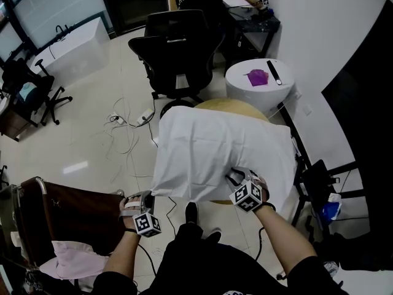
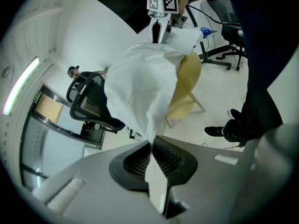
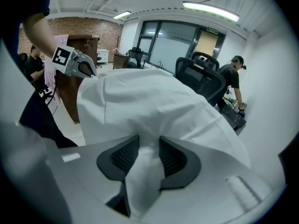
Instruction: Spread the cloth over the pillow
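A white cloth lies draped over a bulky shape on a round wooden table; the pillow itself is hidden beneath it. My left gripper is at the cloth's near left corner. In the left gripper view its jaws are shut on a thin pinch of the cloth, which hangs away toward the table. My right gripper sits on the near right part of the cloth. Its jaws are shut on a thick fold of the cloth.
A black office chair stands behind the table. A white round side table carries a purple item and a black remote. Cables lie on the floor at left. A brown chair with a pink cloth stands near left. A black stand is at right.
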`<state>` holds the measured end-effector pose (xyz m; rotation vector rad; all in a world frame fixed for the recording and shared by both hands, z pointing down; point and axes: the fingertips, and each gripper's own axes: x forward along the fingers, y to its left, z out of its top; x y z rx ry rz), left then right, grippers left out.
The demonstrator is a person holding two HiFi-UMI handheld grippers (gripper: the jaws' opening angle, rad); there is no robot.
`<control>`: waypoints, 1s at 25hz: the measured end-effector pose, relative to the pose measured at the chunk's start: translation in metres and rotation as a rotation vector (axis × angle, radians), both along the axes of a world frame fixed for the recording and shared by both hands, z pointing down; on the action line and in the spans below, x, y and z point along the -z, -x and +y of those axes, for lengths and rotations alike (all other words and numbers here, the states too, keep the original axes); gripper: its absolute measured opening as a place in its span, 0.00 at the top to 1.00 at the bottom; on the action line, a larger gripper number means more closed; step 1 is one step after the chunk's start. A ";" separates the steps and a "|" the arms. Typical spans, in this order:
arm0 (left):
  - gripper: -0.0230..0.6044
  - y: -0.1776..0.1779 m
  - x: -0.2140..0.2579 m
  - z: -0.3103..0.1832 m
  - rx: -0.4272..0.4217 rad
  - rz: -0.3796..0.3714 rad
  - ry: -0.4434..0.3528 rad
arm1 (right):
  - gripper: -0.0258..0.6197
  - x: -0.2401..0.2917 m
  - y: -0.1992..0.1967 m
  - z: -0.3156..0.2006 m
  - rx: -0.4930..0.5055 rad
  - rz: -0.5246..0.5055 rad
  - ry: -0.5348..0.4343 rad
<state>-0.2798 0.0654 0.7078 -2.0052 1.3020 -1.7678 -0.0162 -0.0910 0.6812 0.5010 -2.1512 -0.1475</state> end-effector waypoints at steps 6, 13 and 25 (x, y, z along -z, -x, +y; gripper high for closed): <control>0.95 0.067 0.036 0.007 0.082 -0.101 -0.055 | 0.73 -0.002 -0.002 0.000 0.008 0.008 0.004; 0.95 0.092 0.021 0.006 0.062 -0.149 -0.012 | 0.73 -0.005 0.004 0.004 0.012 0.013 0.018; 0.89 0.072 -0.050 0.006 0.016 -0.045 0.189 | 0.73 -0.006 0.002 0.003 -0.007 0.025 0.016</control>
